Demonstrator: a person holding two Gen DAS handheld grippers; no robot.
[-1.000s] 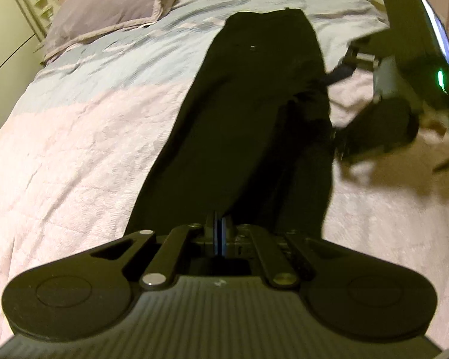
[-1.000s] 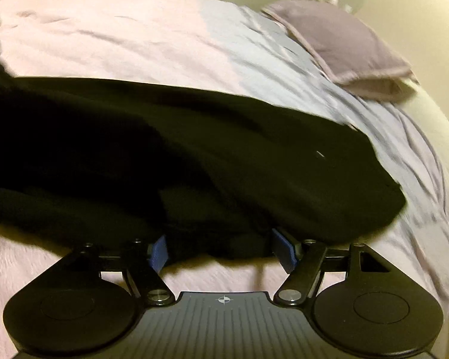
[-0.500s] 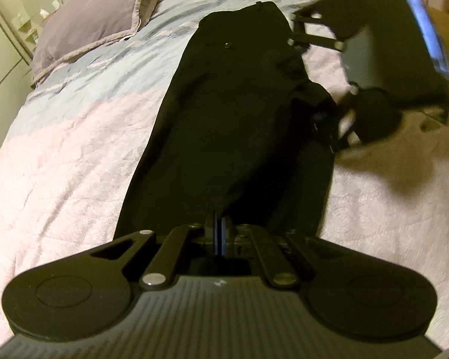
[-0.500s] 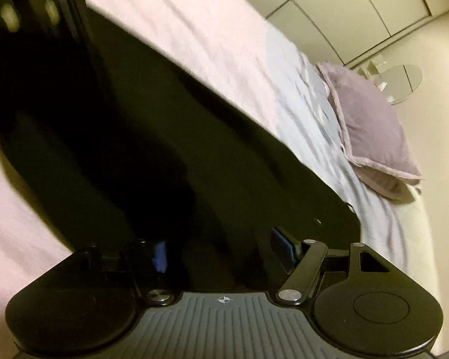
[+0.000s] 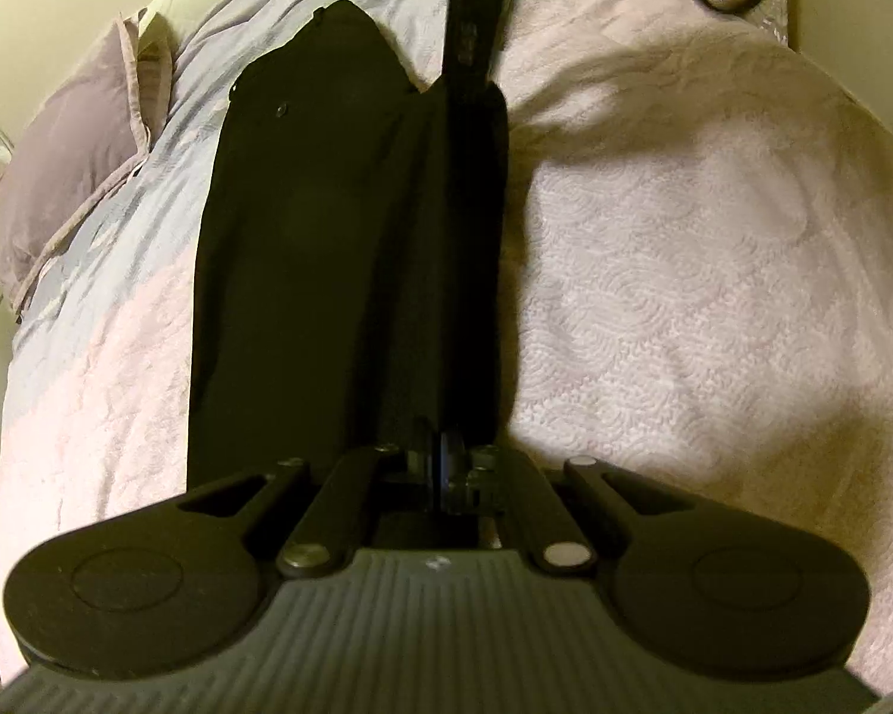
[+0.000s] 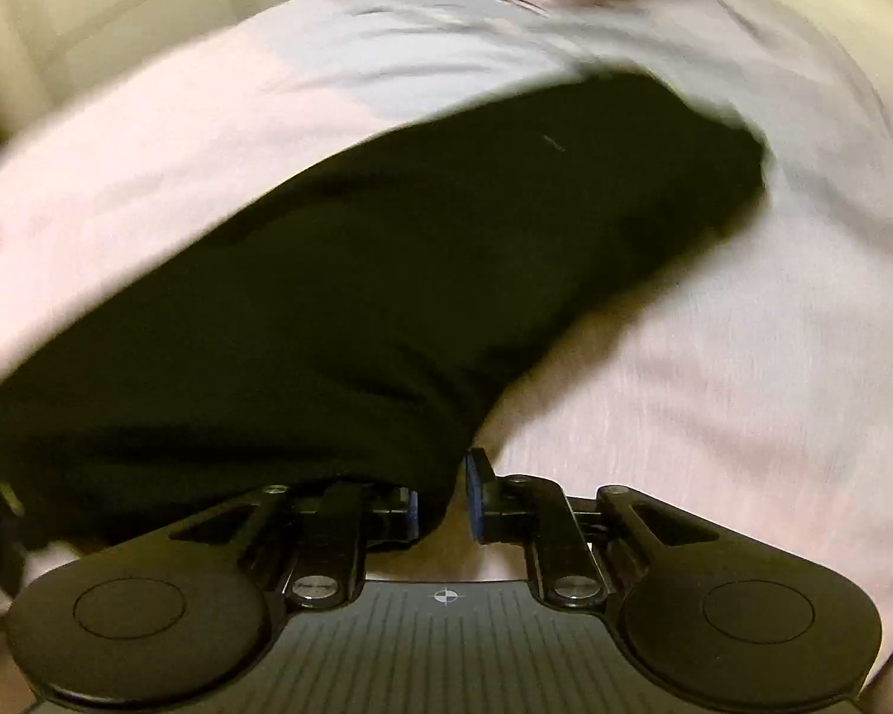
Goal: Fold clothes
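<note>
Left gripper [image 5: 446,470] was clamped tight on the near end of the black trousers [image 5: 327,226], no gap visible between the pads. Right gripper [image 6: 443,503] was narrowing, jaws closing with a fold of the same dark cloth hanging between the blue pads [image 6: 475,494]; contact not certain through the blur. Lay stretched on the pink and blue bedspread [image 5: 684,297], long axis running from 6 toward 12 o'clock in the left wrist view, far end near the pillow [image 5: 71,160] at 10. In the right wrist view, spread from 6 up toward 1 o'clock. Probably both ends needed bringing together along that axis.
</note>
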